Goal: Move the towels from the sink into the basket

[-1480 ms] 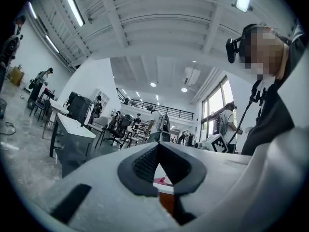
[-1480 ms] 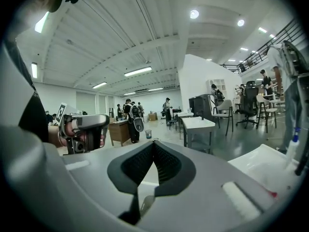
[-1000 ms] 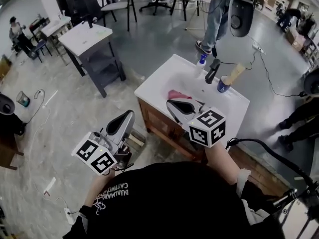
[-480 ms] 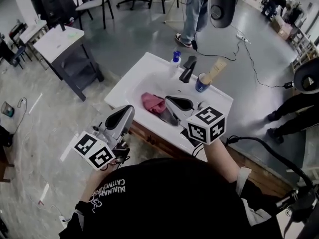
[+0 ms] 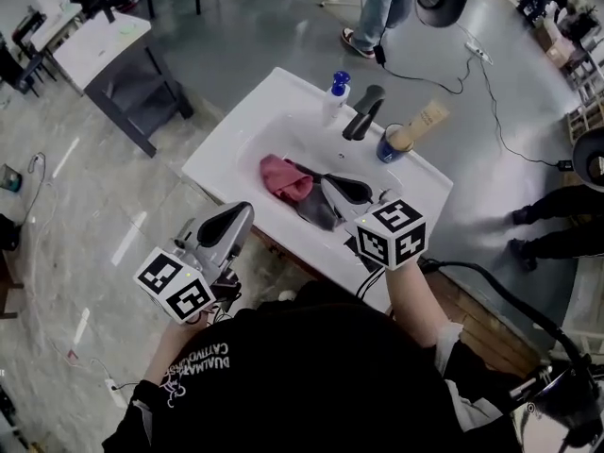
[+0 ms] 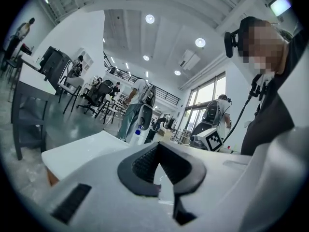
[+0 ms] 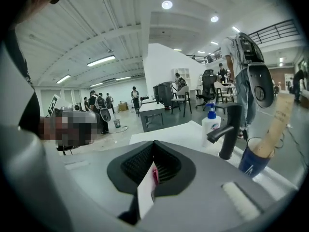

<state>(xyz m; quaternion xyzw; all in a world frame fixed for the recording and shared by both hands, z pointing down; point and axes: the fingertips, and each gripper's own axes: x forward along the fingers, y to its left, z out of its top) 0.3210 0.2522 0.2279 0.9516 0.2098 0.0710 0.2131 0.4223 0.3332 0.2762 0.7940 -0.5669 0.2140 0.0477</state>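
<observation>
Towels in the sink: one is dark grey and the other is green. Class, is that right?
No: the head view shows the other towel is pink, not green, beside the dark grey towel in the sink.

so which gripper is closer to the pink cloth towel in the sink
Right. The right gripper is over the white sink beside the pink towel; the left gripper is outside its near edge.

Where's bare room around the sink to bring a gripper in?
Bare: the sink at its left end, between the pink towel and its left corner; also the rim right of the blue cup. Crowded: the back rim, with soap bottle, faucet and cup, and mid-basin, where the dark towel lies by the right gripper.
</observation>
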